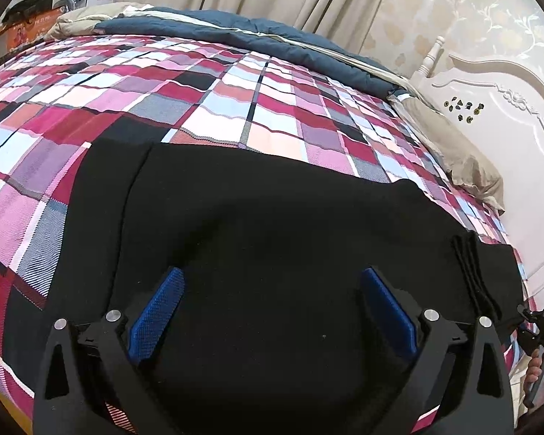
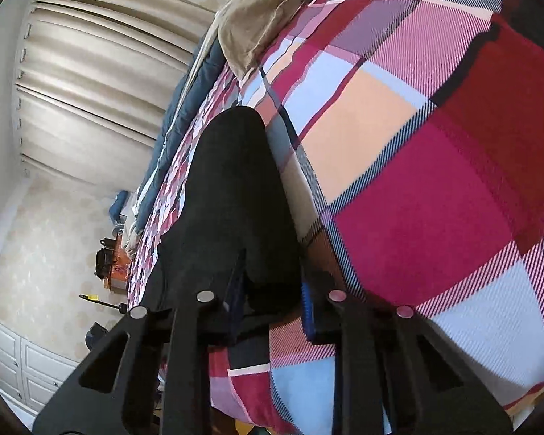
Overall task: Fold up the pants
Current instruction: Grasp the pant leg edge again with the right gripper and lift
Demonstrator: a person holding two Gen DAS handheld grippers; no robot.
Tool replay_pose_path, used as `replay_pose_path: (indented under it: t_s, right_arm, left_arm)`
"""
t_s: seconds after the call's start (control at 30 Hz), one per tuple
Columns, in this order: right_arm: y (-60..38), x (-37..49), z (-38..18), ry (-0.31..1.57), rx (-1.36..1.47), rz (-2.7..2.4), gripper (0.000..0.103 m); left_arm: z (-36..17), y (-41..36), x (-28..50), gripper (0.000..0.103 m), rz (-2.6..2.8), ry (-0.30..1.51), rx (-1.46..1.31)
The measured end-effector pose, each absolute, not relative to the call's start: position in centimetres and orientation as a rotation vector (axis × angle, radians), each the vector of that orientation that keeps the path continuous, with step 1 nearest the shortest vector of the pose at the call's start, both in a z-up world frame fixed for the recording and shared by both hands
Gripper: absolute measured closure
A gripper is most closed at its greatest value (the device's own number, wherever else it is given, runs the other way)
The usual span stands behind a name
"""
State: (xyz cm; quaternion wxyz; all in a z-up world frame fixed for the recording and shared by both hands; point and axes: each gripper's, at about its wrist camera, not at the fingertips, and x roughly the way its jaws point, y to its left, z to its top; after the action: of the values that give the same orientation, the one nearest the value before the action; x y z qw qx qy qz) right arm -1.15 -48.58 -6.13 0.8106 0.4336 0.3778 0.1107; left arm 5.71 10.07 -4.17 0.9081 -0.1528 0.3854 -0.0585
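Black pants point(image 1: 272, 224) lie spread flat on the plaid bedspread point(image 1: 235, 101). My left gripper point(image 1: 272, 286) hovers over the near edge of the pants with its blue pads point(image 1: 159, 308) wide apart and nothing between them. In the right wrist view the camera is rolled sideways; my right gripper point(image 2: 272, 282) has its fingers closed on an edge of the black pants point(image 2: 232, 188), which stretch away along the bed. The right gripper's body shows at the far right of the left wrist view point(image 1: 540, 326), beside the pants' drawstring end point(image 1: 471, 264).
A blue duvet point(image 1: 254, 36) lies bunched along the far side of the bed. A beige pillow point(image 1: 453, 148) rests by the white headboard point(image 1: 507, 108). Curtains point(image 2: 90, 90) hang behind. An orange box with clutter point(image 1: 21, 25) sits past the bed's far left corner.
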Motion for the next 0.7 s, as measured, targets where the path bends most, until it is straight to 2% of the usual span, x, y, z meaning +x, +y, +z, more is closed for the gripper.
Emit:
replay_pose_path:
  t_s: [0.07,0.17,0.23,0.27,0.43,0.6,0.67,0.7]
  right_arm:
    - [-48.5,-1.1,-5.9,0.807,0.918,0.24,0.077]
    - [-49.1,-0.9,-5.0,0.821,0.916,0.29,0.061]
    - [-50.0,-1.0,-3.8,0.786,0.91,0.299,0.046]
    - [-50.4,-0.6,-3.1,0.769,0.907,0.306,0.044]
    - [-50.7,4.4,-1.9,0.794,0.887,0.344,0.043]
    - [-50.4,10.3,-3.7,0.875,0.946,0.364,0.044]
    - [-50.1,11.6,-4.3,0.895,0.945,0.352,0.052]
    - [-49.9,11.8,-4.4,0.899,0.939,0.351,0.061]
  left_arm:
    - [-4.2,10.0,5.7,0.006,-0.118,0.794,-0.31]
    - [-4.2,10.0,5.7,0.006,-0.121,0.795,-0.314]
    - [-4.2,10.2,5.7,0.006,-0.127,0.795,-0.322]
    - [-4.2,10.3,5.6,0.006,-0.129,0.795,-0.324]
    - [-4.2,10.3,5.6,0.006,-0.128,0.787,-0.325]
    - [-4.2,10.4,5.5,0.006,-0.135,0.786,-0.333]
    - [-4.2,10.5,5.5,0.006,-0.14,0.785,-0.346]
    - [-4.2,10.5,5.5,0.006,-0.144,0.784,-0.349]
